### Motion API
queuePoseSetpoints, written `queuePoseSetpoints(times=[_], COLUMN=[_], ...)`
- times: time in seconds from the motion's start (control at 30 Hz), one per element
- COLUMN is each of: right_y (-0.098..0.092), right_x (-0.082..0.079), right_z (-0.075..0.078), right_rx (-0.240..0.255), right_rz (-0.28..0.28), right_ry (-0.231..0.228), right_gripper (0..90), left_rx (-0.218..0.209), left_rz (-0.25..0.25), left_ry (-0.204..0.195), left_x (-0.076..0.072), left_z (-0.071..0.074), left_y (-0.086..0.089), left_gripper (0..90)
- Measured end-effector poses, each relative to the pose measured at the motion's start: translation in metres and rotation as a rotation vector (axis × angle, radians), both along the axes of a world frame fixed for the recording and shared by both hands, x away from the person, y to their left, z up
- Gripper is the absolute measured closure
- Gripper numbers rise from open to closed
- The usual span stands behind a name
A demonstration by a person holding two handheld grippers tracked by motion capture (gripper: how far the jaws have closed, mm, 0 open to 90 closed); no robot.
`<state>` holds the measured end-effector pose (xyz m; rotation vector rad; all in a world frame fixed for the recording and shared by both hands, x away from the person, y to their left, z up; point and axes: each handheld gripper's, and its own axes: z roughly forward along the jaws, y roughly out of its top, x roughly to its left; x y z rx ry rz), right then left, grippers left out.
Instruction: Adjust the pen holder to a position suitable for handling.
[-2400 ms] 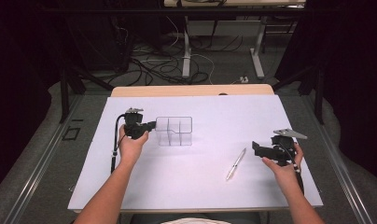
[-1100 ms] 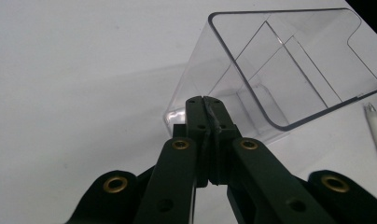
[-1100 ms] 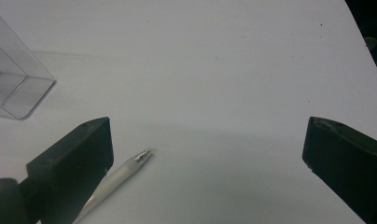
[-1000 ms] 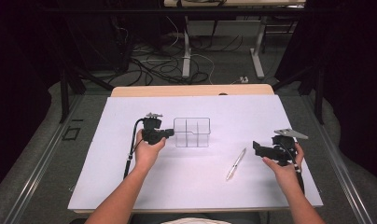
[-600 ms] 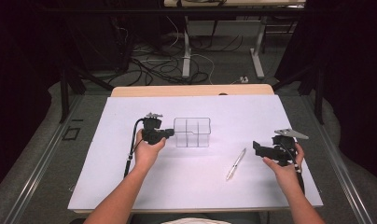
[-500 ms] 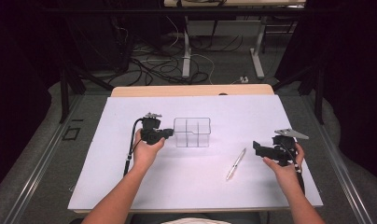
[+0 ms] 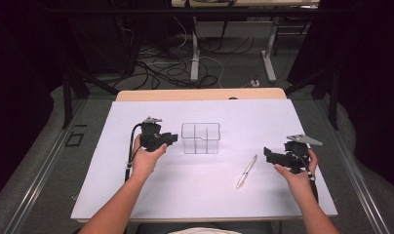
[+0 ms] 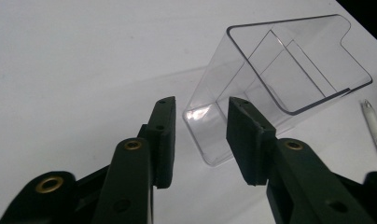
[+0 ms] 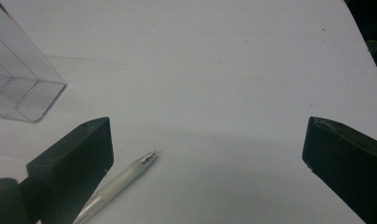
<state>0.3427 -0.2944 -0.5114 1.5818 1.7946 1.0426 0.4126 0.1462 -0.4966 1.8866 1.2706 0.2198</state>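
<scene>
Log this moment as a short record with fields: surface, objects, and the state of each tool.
surface: white table sheet
container: clear divided box, upright, empty
pen: silver pen, lying flat, right of the box
left tool: jaws open, close to the box's near wall, not gripping
right tool: jaws wide open, holding nothing, pen tip near one jaw

1. The clear divided box (image 7: 200, 138) stands upright mid-bench (image 7: 195, 195); it is the only tall obstacle, and its inner walls split the opening into narrow compartments.
2. The left claw (image 7: 171, 139) sits just beside the box's left wall, jaws parted with nothing between them.
3. The pen (image 7: 246, 171) lies flat between the box and the right claw (image 7: 268, 155), crossing the low path there.
4. The right claw's jaws stand wide apart over bare surface.
5. The near edge and far strip of the bench lie open.
</scene>
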Motion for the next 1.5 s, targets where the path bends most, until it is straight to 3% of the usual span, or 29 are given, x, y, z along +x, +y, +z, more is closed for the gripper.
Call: queuePoseSetpoints(times=[0.2, 0.43, 0.6, 0.73, 0.93, 1.0, 1.3, 1.43, 1.5], right_y=[0.003, 0.009, 0.013, 0.015, 0.015, 0.016, 0.021, 0.025, 0.027], right_x=[-0.002, -0.005, -0.005, -0.005, -0.004, -0.004, 0.000, 0.002, 0.003], right_z=[0.003, 0.009, 0.012, 0.015, 0.016, 0.017, 0.024, 0.027, 0.029], right_rx=[0.010, 0.011, 0.032, 0.024, 0.038, 0.038, 0.089, 0.127, 0.139], right_rz=[0.006, 0.022, 0.020, 0.003, -0.010, -0.033, -0.043, -0.057, -0.056], right_ry=[-0.005, -0.017, -0.011, -0.027, -0.008, -0.007, 0.081, 0.127, 0.160], right_gripper=[2.0, 12.2, 12.5, 14.5, 16.0, 17.1, 20.7, 25.3, 25.5], left_rx=[-0.008, 0.000, -0.004, 0.007, -0.003, -0.011, -0.023, -0.037, -0.041], left_rz=[0.001, -0.016, -0.037, -0.038, -0.032, -0.019, 0.002, 0.010, 0.027], left_ry=[-0.019, -0.066, -0.081, -0.131, -0.151, -0.132, -0.158, -0.161, -0.159], left_x=[-0.007, -0.016, -0.023, -0.029, -0.034, -0.035, -0.035, -0.033, -0.032], left_z=[0.001, 0.005, 0.006, 0.006, 0.007, 0.007, 0.009, 0.006, 0.005], left_y=[0.005, 0.014, 0.026, 0.034, 0.042, 0.044, 0.048, 0.049, 0.050], left_gripper=[51.0, 40.0, 32.5, 28.5, 25.6, 21.5, 14.9, 2.0, 0.1])
